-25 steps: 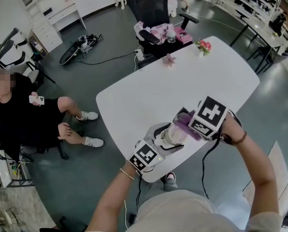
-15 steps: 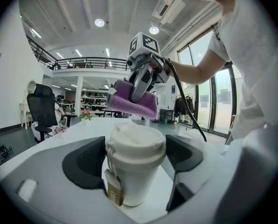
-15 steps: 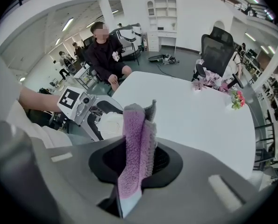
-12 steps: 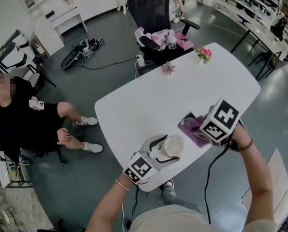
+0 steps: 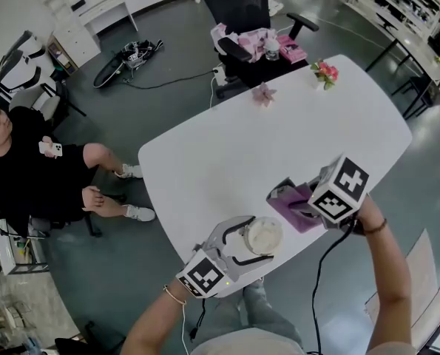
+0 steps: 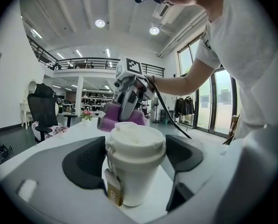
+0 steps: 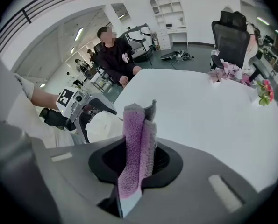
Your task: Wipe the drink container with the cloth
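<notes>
A white lidded paper cup (image 6: 135, 164) is clamped by the left gripper (image 5: 254, 241), a fluffy purple cloth (image 5: 293, 205) by the right gripper (image 7: 137, 160).

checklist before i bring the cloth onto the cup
1. Cup held steady: ok. The left gripper has a pad on each side of it, and it stands upright.
2. Cloth clamped: ok. The right gripper is shut on the purple cloth, with a fold sticking out past the jaws.
3. Cloth on the cup: not ok. In the head view it hangs beside the cup, with a gap between them.
4. Lid seated: ok, it looks level on the rim.
5. Hanging tag out of the wipe path: cannot tell.
6. Margin on the table: not ok. The cup is close to the near edge.
</notes>
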The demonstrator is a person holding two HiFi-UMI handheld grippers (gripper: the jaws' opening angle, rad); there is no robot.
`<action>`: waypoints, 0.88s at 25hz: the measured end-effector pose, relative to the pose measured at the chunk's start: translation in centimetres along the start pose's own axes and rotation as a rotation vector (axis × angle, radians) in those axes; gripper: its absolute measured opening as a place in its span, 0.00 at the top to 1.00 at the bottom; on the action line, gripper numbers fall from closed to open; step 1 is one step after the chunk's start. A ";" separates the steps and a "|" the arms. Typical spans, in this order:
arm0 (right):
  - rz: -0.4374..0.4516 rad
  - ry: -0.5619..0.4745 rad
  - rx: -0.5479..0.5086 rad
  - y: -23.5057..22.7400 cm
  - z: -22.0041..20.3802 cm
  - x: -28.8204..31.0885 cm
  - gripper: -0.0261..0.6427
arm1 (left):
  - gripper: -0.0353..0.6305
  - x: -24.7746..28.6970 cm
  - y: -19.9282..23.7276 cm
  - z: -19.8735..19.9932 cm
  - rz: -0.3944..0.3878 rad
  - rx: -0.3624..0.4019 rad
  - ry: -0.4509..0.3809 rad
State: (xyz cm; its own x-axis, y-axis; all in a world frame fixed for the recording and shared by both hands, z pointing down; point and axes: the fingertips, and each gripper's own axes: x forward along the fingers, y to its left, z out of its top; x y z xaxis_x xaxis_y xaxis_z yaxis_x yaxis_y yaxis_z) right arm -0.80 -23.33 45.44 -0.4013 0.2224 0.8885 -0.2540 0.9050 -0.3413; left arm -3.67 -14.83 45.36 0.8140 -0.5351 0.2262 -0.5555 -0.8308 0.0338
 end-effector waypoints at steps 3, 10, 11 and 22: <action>0.052 0.010 -0.016 -0.3 0.2 0.7 0.86 | 0.34 0.2 0.0 0.0 0.001 0.000 0.000; 0.167 0.028 -0.053 0.6 1.0 1.2 0.86 | 0.34 0.3 -0.1 0.3 0.011 -0.011 -0.027; 0.185 0.032 -0.059 0.8 1.0 1.3 0.86 | 0.34 0.4 -0.1 0.2 0.012 -0.011 -0.030; 0.319 0.099 -0.077 1.5 1.6 3.0 0.86 | 0.34 -0.1 -0.6 -0.4 0.010 -0.013 -0.026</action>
State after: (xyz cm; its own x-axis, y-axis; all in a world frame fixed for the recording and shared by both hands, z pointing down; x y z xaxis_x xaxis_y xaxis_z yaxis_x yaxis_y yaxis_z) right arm -3.85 -21.87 47.12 -0.3616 0.5296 0.7673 -0.0606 0.8079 -0.5862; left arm -3.50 -14.20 45.66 0.8122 -0.5475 0.2012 -0.5659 -0.8233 0.0443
